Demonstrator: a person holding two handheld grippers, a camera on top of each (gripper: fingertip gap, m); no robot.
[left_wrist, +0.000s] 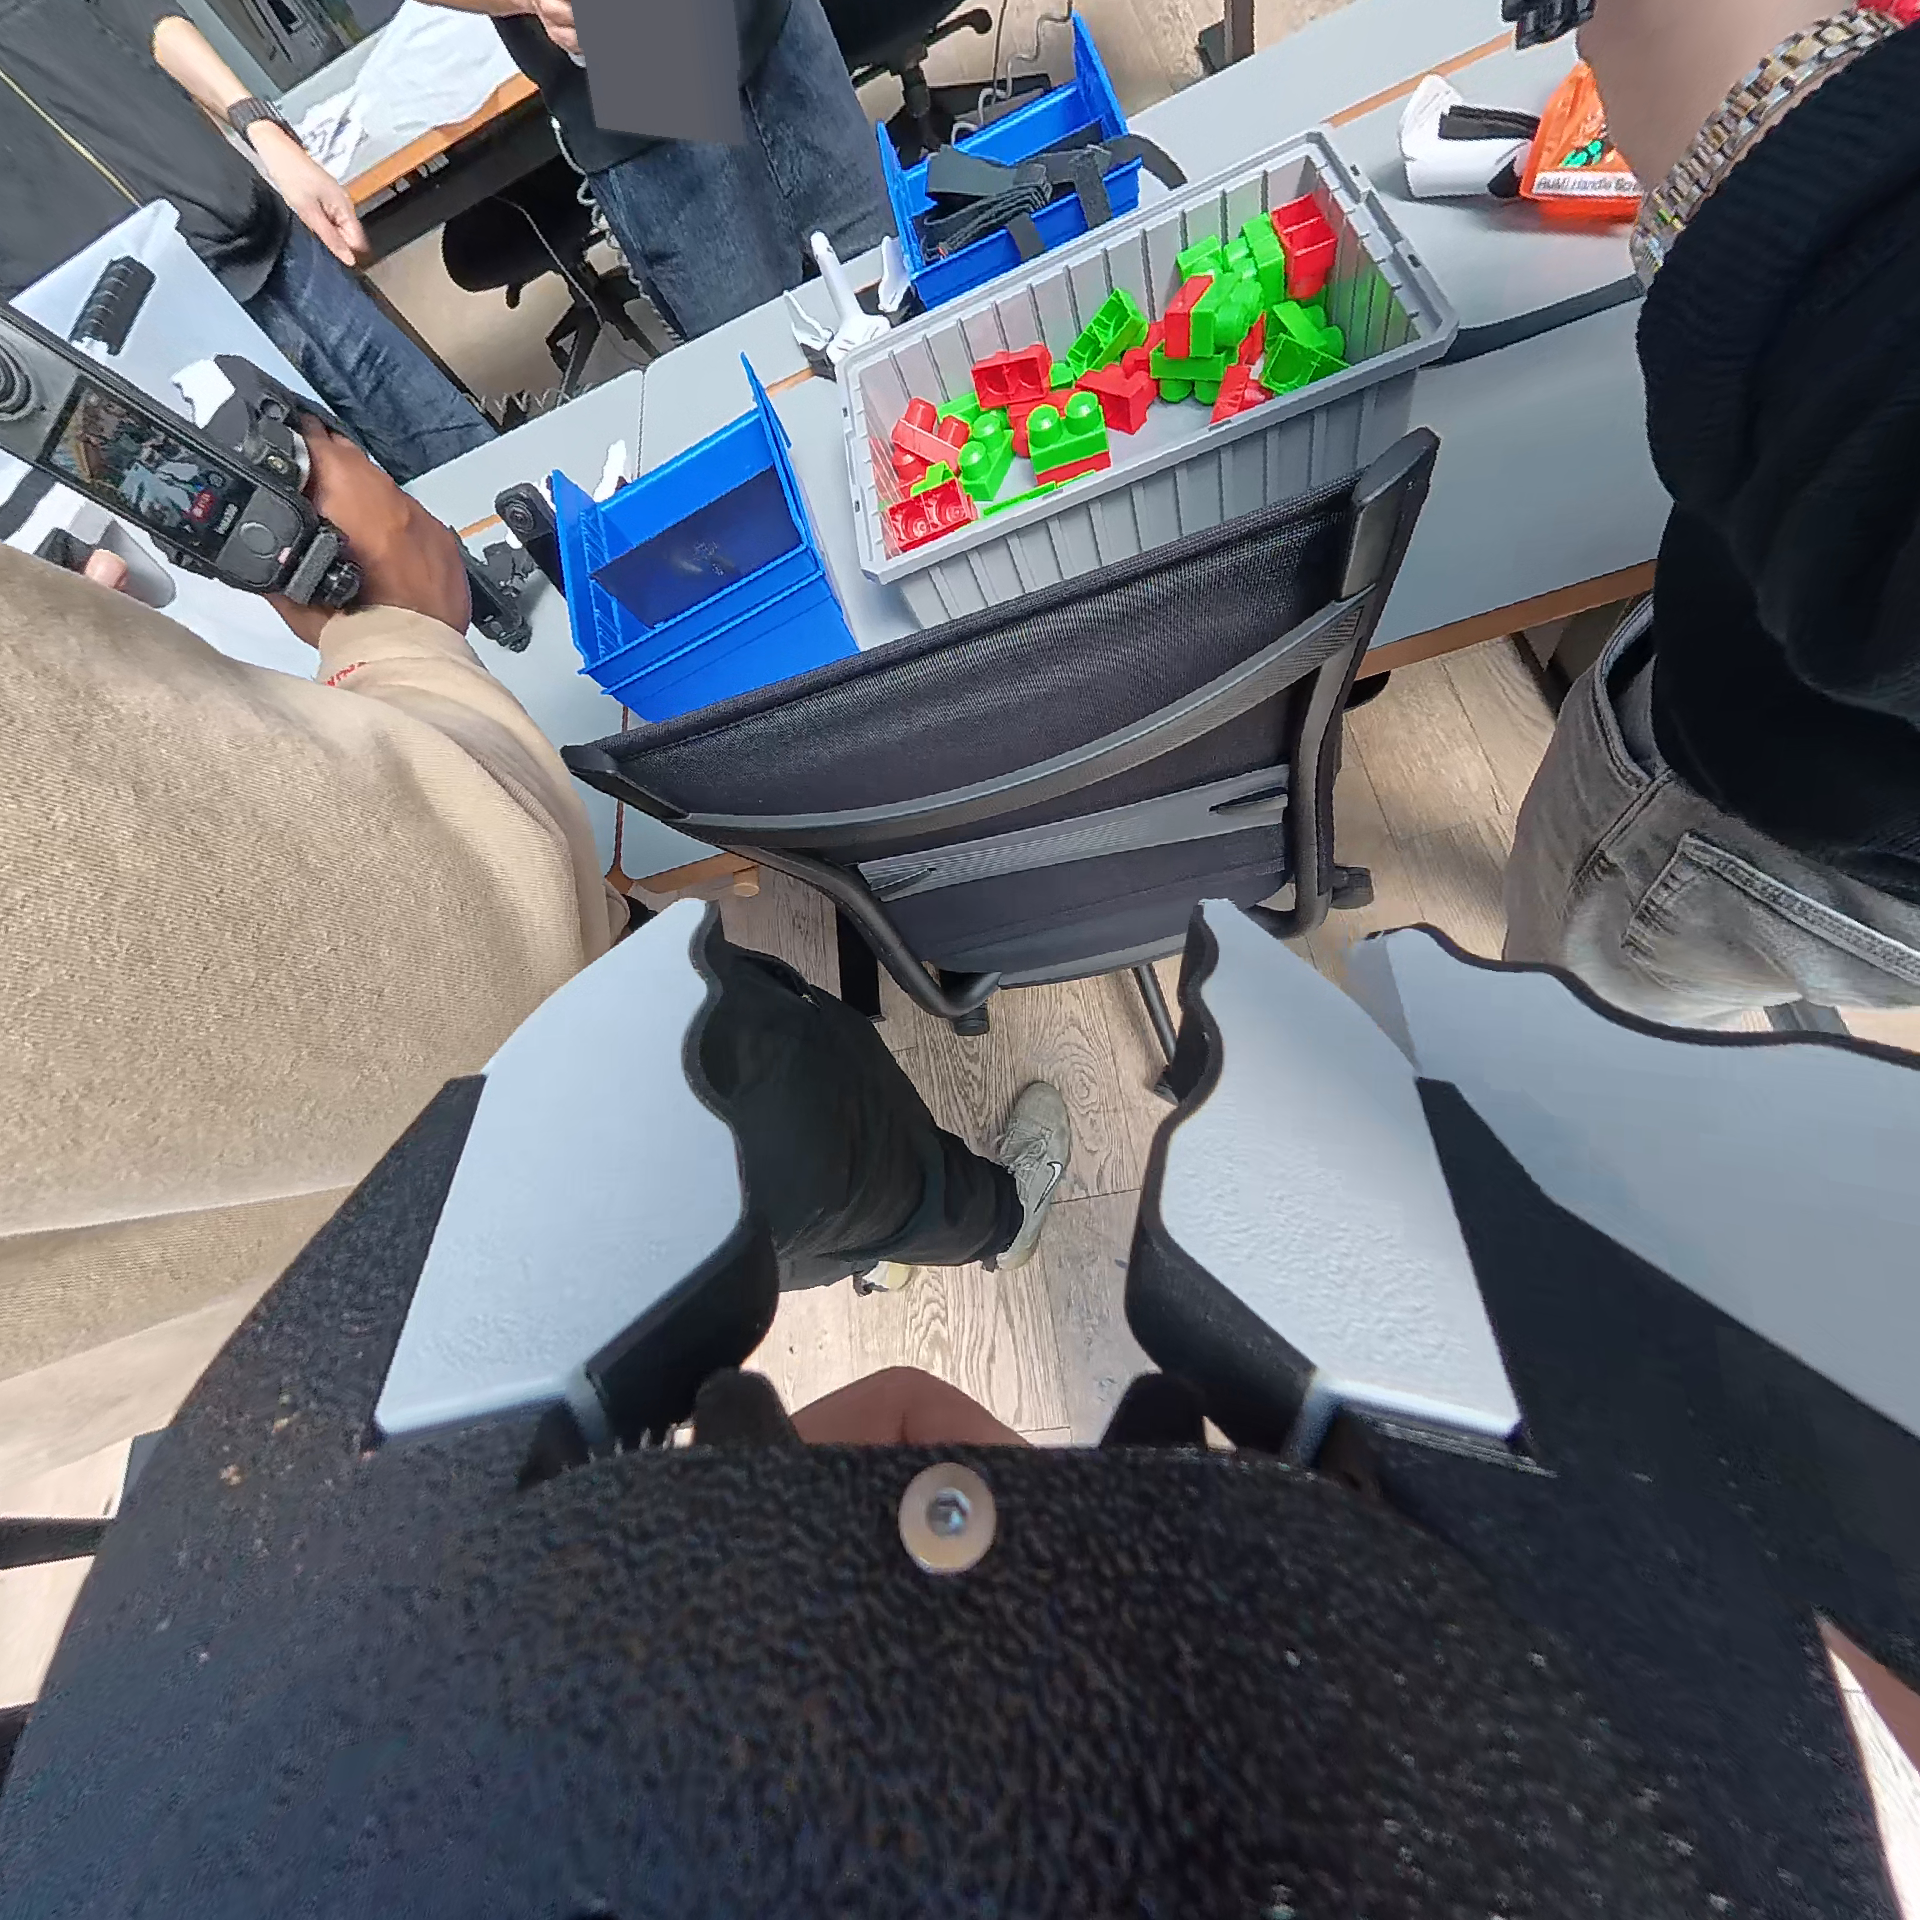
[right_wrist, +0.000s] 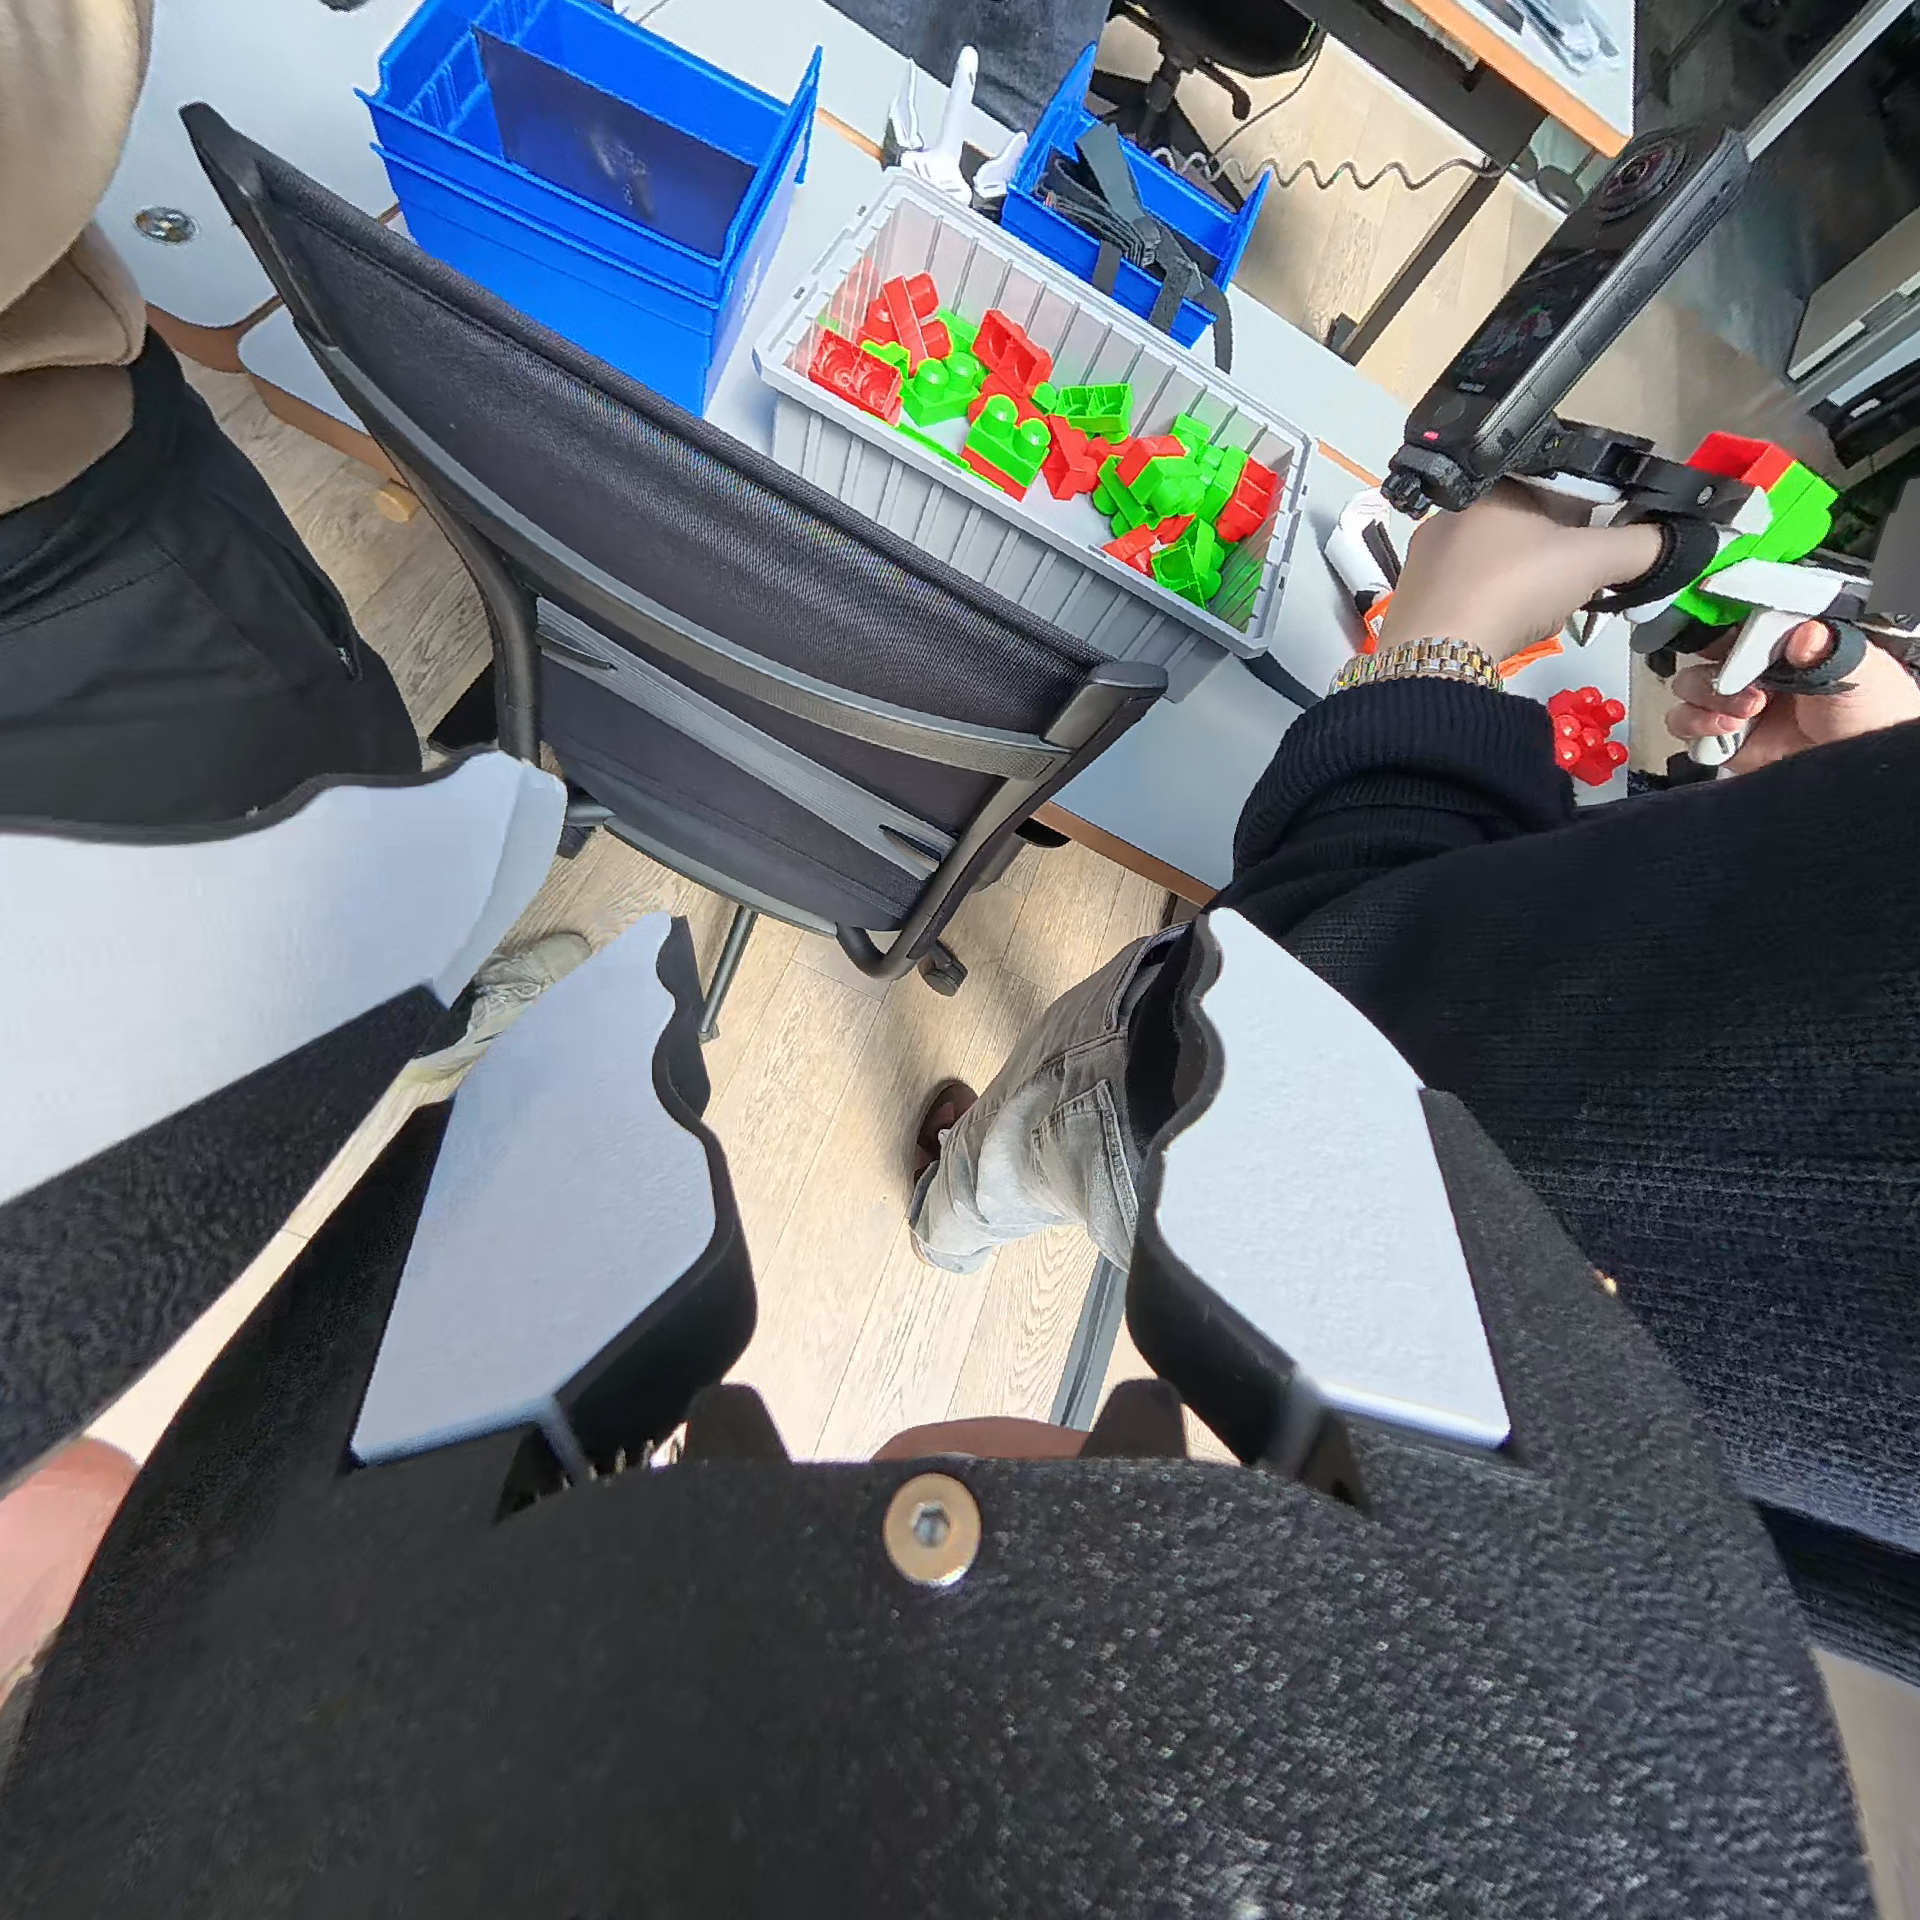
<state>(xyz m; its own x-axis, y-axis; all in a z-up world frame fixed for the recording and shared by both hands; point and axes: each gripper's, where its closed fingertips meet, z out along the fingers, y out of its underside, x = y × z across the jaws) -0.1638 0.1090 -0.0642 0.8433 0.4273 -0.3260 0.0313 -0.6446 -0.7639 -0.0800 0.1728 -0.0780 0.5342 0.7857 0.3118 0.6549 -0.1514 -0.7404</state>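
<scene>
I read both tongs wide, nothing held: left gripper (left_wrist: 951, 1049), right gripper (right_wrist: 930, 1060), both above floor behind black chair (left_wrist: 1029, 727). Grey bin (left_wrist: 1174, 520) of red and green blocks (left_wrist: 1070, 436) at 12 o'clock on table.

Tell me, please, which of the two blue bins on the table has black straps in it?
The far blue bin, behind the grey crate of red and green blocks, holds the black straps. The near blue bin, beside the crate by the chair back, shows only a divider.
</scene>
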